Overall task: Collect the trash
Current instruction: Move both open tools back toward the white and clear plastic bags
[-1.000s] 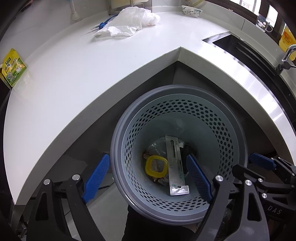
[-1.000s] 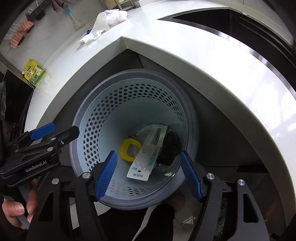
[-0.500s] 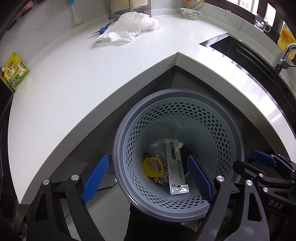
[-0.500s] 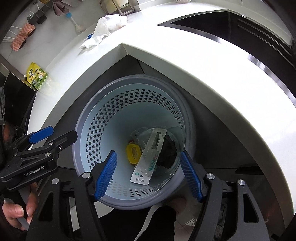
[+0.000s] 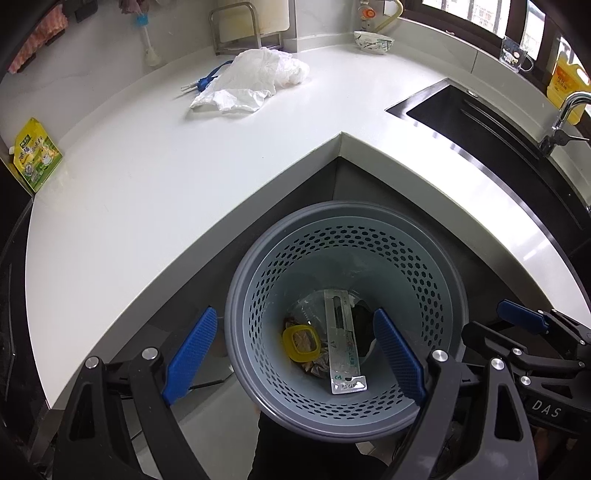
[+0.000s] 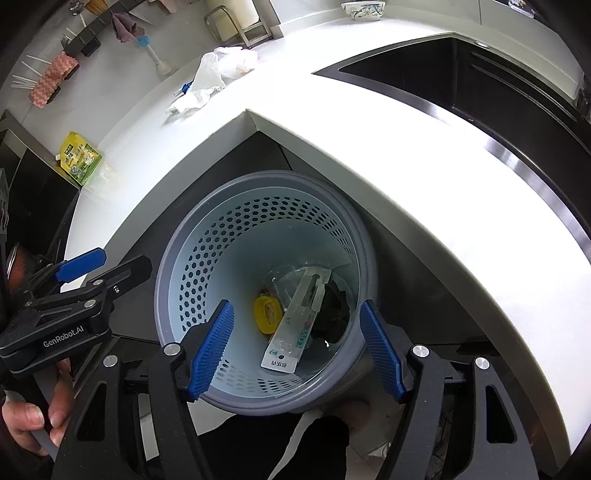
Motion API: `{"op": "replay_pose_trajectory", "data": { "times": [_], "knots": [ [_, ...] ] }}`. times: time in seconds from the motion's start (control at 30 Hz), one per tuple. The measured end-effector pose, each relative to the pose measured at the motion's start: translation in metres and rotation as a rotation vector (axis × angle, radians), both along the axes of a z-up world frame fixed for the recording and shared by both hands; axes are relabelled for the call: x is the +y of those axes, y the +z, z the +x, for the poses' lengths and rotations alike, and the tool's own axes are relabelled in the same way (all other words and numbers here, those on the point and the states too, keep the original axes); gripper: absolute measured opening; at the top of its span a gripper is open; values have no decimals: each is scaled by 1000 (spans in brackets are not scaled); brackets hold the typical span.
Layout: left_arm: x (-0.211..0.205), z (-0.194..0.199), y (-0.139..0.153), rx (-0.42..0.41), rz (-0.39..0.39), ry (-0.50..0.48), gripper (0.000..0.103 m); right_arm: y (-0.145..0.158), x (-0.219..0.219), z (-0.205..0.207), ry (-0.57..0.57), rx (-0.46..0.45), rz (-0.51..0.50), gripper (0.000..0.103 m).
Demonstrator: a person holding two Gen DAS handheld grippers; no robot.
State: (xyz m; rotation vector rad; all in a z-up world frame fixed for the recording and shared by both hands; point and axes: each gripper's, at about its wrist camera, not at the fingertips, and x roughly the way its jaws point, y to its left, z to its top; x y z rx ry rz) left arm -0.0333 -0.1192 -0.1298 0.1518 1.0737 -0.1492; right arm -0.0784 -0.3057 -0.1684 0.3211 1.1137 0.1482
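Observation:
A grey perforated trash bin (image 5: 236, 317) (image 6: 166, 266) stands on the floor in the counter's inner corner. Inside lie a long silver wrapper (image 5: 343, 343) (image 6: 295, 325), a yellow ring lid (image 5: 301, 343) (image 6: 267, 312), crumpled clear plastic and a dark scrap. On the white counter (image 5: 147, 192) lie a crumpled white plastic bag (image 5: 255, 81) (image 6: 210, 77), a blue-handled item (image 5: 205, 81) beside it, and a yellow-green packet (image 5: 35, 158) (image 6: 79, 158). My left gripper (image 5: 295, 354) is open and empty above the bin. My right gripper (image 6: 295, 343) is open and empty above it too.
A dark sink (image 5: 480, 122) (image 6: 461, 74) with a tap (image 5: 565, 114) is set in the counter at the right. A patterned bowl (image 5: 373, 37), a metal rack (image 5: 236, 26), a brush (image 5: 147, 44) and a yellow bottle (image 5: 565, 85) stand along the back wall.
Both grippers have risen and drawn back from the bin, so it looks smaller and more of the counter shows. Both stay open and empty. The trash in the bin has not moved.

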Motion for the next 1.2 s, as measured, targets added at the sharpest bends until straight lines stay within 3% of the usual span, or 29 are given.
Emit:
{"op": "replay_pose_trajectory", "data": {
  "times": [0.73, 1.2],
  "knots": [
    [0, -10, 44, -87, -19, 23, 85, 40, -8, -4, 42, -92, 3, 68],
    [19, -1, 74, -142, -26, 70, 87, 68, 9, 26, 104, -152, 10, 69]
  ]
}}
